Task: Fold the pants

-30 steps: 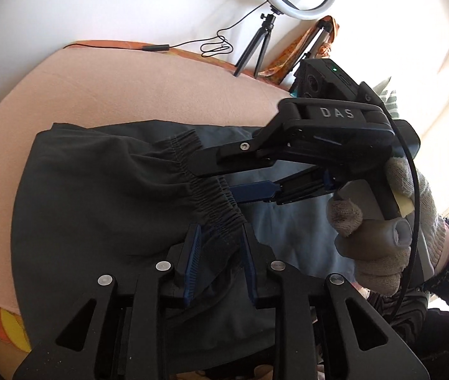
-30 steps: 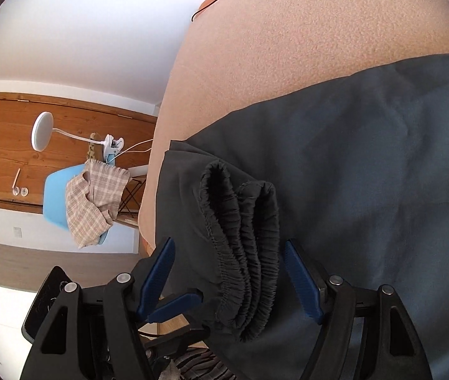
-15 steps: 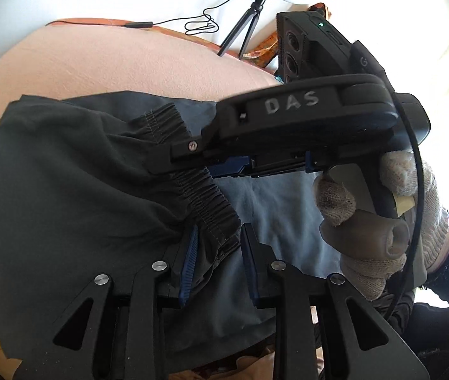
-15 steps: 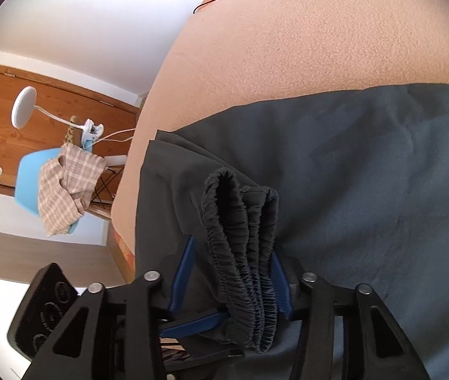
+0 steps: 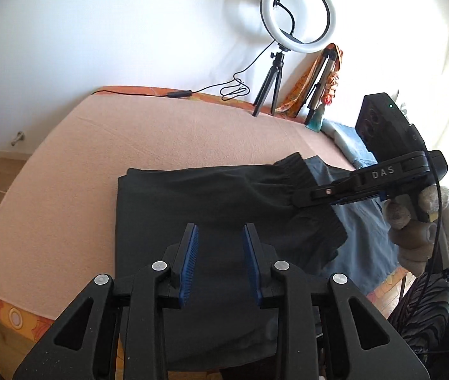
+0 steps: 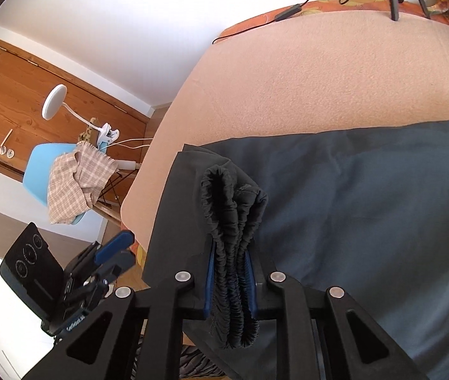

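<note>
Dark pants (image 5: 208,196) lie folded on the peach-covered bed (image 5: 161,133), with a blue-grey layer (image 5: 360,237) showing under them at the right. My right gripper (image 6: 230,250) is closing on the bunched elastic waistband (image 6: 230,196), and both blue pads press it. In the left wrist view a gloved hand holds the right gripper (image 5: 294,198), and the waistband hangs lifted from it. My left gripper (image 5: 220,228) hovers above the near part of the pants. Its jaws are opening and nothing is gripped between them. It also shows beside the pants' edge as the left gripper (image 6: 119,247).
A ring light (image 5: 298,15) on a small tripod (image 5: 270,95) stands at the bed's far edge, with its cable (image 5: 192,93) trailing left. Folded blue cloth (image 5: 351,139) lies at the far right. Past the bed's left side stand a blue chair (image 6: 39,171) draped with checked cloth (image 6: 78,177) and a clip lamp (image 6: 54,101).
The right jaws closed on the bunched waistband and lifted it. The left gripper let go of the waistband and drew back and up, so more of the bed and wall shows.
</note>
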The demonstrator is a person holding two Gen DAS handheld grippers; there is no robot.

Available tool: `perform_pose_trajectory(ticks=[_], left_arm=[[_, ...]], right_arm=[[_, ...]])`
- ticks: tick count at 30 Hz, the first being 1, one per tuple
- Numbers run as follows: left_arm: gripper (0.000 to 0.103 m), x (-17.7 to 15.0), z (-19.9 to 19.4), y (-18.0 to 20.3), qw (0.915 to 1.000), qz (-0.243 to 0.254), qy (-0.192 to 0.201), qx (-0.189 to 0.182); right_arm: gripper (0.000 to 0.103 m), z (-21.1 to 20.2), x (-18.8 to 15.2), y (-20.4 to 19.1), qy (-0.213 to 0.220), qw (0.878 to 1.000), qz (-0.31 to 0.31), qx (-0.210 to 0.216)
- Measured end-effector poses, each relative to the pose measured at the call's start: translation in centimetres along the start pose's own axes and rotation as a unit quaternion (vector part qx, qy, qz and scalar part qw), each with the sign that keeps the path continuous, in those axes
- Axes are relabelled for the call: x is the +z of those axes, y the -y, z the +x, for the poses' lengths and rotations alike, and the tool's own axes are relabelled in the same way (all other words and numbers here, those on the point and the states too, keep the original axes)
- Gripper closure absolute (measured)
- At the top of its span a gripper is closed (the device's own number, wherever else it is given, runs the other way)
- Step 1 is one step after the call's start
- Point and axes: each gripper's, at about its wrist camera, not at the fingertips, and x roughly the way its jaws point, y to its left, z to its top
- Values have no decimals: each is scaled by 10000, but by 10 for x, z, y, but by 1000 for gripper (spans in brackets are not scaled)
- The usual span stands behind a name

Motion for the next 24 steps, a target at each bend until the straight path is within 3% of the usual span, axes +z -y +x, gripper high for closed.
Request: perform_pose_trajectory(ticks=[10,20,23,24], left_arm=[[76,12,38,44,9980,461,-234,-373],[69,17,54,62,9960,463,-381,-666],[52,19,57,69,9953,497,-356,-751],[51,21,58,72,9951,515,-340,-776]], right_arm=[[88,-67,-28,52,315,9985,436,-127],[88,-130,-51,98,596,9940,747,-531],[88,-146,-57,112,629,9924,840,-641],[88,-151,-59,116,643,9918,870,-681]])
